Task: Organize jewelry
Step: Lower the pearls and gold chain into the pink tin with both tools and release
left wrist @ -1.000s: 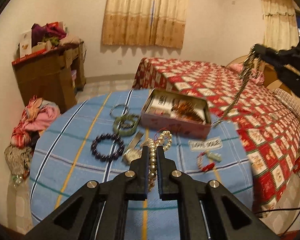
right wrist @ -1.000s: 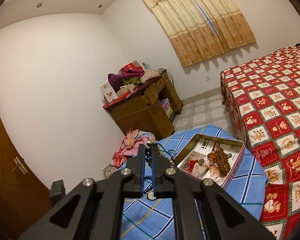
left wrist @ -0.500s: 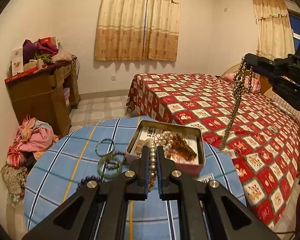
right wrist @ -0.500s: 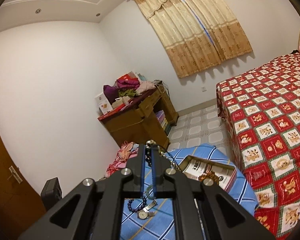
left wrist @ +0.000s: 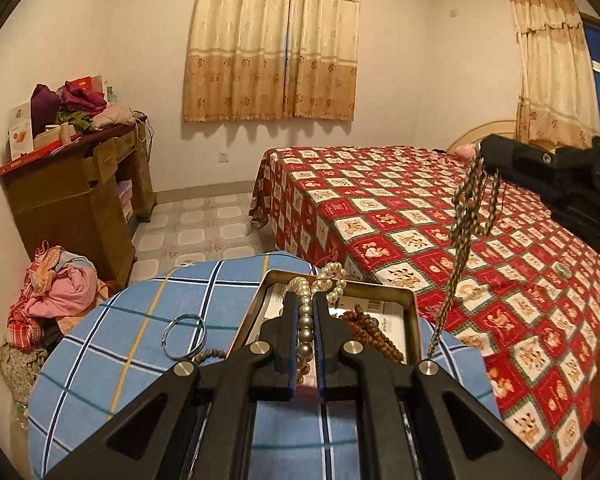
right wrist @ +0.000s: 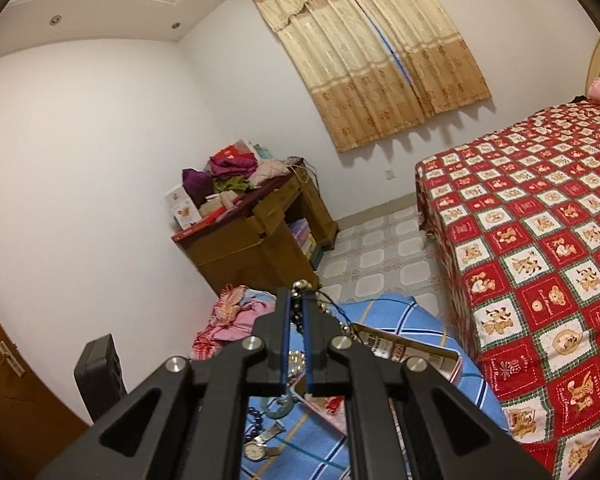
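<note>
Both tongs, left [left wrist: 305, 300] and right [right wrist: 295, 300], are raised, jaws clamped.

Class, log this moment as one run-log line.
left tongs: shut on pearl necklace | right tongs: shut on bead chain | tin box: open

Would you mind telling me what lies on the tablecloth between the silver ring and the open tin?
In the left wrist view, a short arc of small brown beads lies between the silver ring and the tin, partly hidden by the left gripper.
</note>
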{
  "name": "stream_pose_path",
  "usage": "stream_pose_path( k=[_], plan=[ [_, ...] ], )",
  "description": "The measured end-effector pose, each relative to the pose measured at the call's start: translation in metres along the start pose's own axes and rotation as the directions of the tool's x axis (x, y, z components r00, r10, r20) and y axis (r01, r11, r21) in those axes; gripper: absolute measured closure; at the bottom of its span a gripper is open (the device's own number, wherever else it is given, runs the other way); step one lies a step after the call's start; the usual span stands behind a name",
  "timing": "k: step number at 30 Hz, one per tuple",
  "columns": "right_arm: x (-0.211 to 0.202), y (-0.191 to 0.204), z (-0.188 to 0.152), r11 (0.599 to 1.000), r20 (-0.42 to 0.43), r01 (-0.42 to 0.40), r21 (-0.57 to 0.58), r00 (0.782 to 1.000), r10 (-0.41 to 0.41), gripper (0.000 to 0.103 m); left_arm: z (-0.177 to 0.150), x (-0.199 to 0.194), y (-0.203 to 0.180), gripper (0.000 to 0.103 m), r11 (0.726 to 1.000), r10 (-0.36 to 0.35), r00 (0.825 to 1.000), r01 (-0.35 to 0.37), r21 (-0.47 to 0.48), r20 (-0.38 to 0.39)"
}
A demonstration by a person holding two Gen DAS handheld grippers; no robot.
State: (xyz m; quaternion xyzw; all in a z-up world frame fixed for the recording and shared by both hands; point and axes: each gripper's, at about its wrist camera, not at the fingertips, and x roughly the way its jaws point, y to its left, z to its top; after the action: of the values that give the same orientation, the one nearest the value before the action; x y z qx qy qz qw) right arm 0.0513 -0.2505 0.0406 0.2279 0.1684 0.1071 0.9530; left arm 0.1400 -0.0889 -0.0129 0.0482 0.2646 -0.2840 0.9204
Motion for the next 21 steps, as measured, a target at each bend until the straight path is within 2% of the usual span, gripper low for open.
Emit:
stream_pose_path(
  k=[5, 12, 21],
  plan=[
    [0.022, -0.018, -0.015, 0.999, -0.037, 0.043, 0.027, 0.998, -0.042, 0.095, -0.006, 0.034, -0.003, 0.098, 1.000, 0.027, 0.998, -0.027, 0.009, -0.057],
    [0.053, -0.048, -0.040, 0.992, -0.129, 0.094, 0.085, 0.988, -0.083, 0.095, -0.024, 0.081, -0.003, 0.098, 0.998, 0.056, 0.984, -0.058, -0.005, -0.167],
    [0.078, -0.060, -0.057, 0.987, -0.185, 0.140, 0.082, 0.975, -0.123, 0.095, -0.035, 0.108, -0.003, 0.097, 0.995, 0.102, 0.973, -0.098, 0.029, -0.205]
  ],
)
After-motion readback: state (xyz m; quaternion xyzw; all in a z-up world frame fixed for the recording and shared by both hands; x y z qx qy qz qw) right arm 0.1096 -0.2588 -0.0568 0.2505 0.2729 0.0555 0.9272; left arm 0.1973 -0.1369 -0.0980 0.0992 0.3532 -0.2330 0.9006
